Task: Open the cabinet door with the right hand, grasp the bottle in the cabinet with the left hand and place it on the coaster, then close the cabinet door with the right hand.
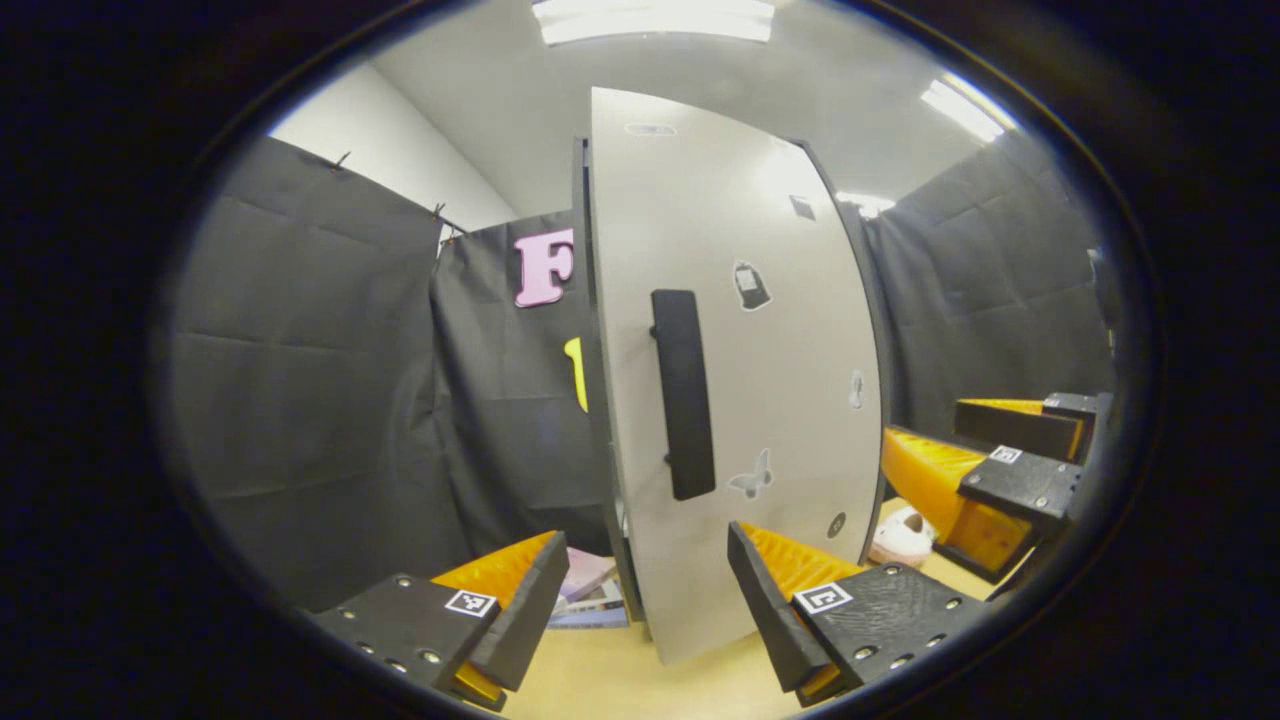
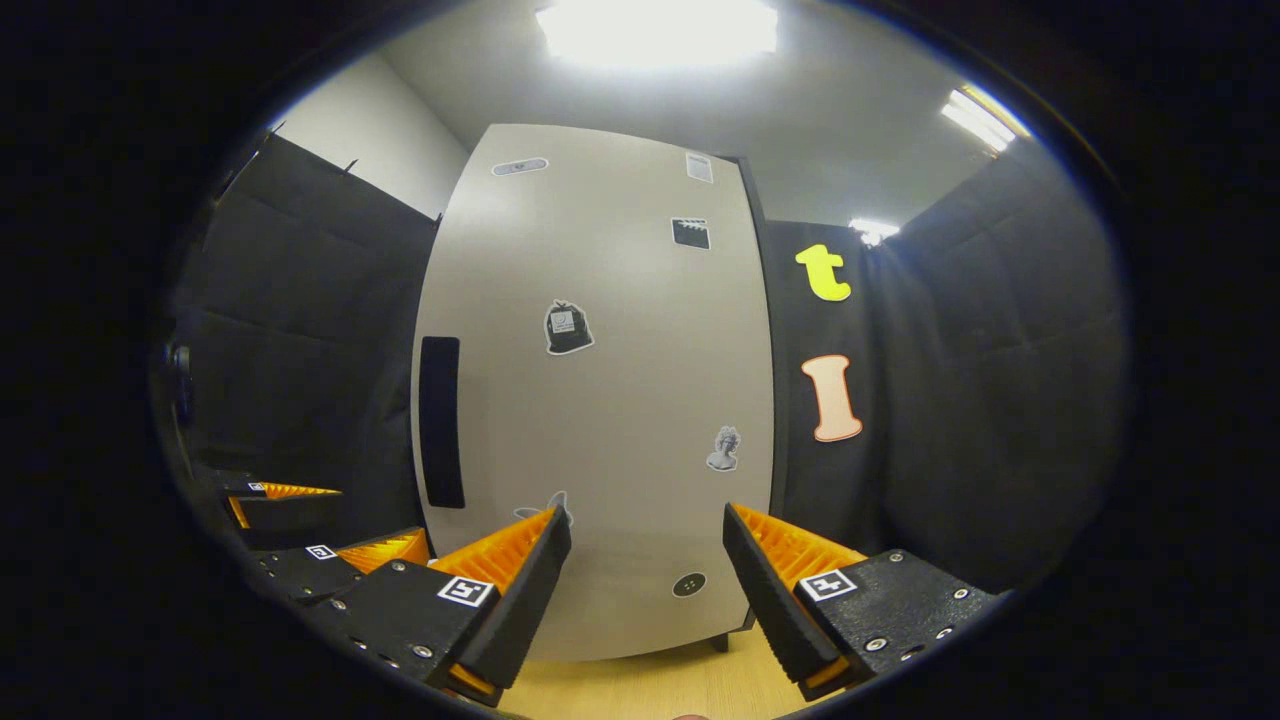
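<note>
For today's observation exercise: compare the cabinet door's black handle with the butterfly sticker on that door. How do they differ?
The handle is a tall black bar standing proud of the door; the butterfly sticker is small, pale and flat. The handle runs upright near the door's edge; the sticker sits lower, beside the handle's bottom end. Both are on the door's front.

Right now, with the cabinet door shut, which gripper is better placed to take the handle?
Right. The right gripper is open and squarely faces the cabinet door, handle just off its left finger. The left gripper is equally near, but should stay free for the bottle.
</note>
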`<act>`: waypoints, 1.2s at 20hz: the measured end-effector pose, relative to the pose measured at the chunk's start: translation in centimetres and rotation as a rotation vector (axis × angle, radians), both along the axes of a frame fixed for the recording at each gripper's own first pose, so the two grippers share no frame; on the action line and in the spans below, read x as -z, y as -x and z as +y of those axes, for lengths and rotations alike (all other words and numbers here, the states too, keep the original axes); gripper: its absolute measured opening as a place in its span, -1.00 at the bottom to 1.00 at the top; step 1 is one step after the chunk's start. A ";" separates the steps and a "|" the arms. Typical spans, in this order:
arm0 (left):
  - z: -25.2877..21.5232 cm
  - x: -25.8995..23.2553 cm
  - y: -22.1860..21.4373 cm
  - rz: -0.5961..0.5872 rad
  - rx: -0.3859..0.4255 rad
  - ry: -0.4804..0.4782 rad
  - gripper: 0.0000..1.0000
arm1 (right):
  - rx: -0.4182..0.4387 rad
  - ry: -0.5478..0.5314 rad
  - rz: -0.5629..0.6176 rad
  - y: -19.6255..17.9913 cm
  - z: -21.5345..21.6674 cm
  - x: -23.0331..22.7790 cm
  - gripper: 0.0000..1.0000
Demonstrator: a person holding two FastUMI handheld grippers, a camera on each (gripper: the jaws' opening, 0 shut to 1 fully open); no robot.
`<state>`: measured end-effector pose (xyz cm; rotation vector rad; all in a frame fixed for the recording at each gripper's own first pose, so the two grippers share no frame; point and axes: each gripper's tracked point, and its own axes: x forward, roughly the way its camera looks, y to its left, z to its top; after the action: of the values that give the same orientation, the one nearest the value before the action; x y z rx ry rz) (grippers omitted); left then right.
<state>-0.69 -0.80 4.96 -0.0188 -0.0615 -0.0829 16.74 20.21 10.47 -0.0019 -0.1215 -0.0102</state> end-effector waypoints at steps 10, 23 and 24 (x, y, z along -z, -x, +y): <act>-1.2 -0.8 0.5 -0.004 -0.010 0.057 0.92 | -0.014 -0.025 0.055 0.5 -0.3 1.4 0.90; -1.0 -2.2 1.4 -0.058 -0.021 0.061 0.92 | 0.007 0.000 0.037 0.9 -1.1 0.6 0.90; -1.0 -2.1 1.4 -0.058 -0.024 0.065 0.92 | 0.007 0.002 0.039 0.8 -1.1 0.6 0.90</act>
<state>-2.05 -1.80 7.06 -0.0808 -0.1221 -0.0573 15.91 19.16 9.87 -0.0050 -0.0822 -0.0165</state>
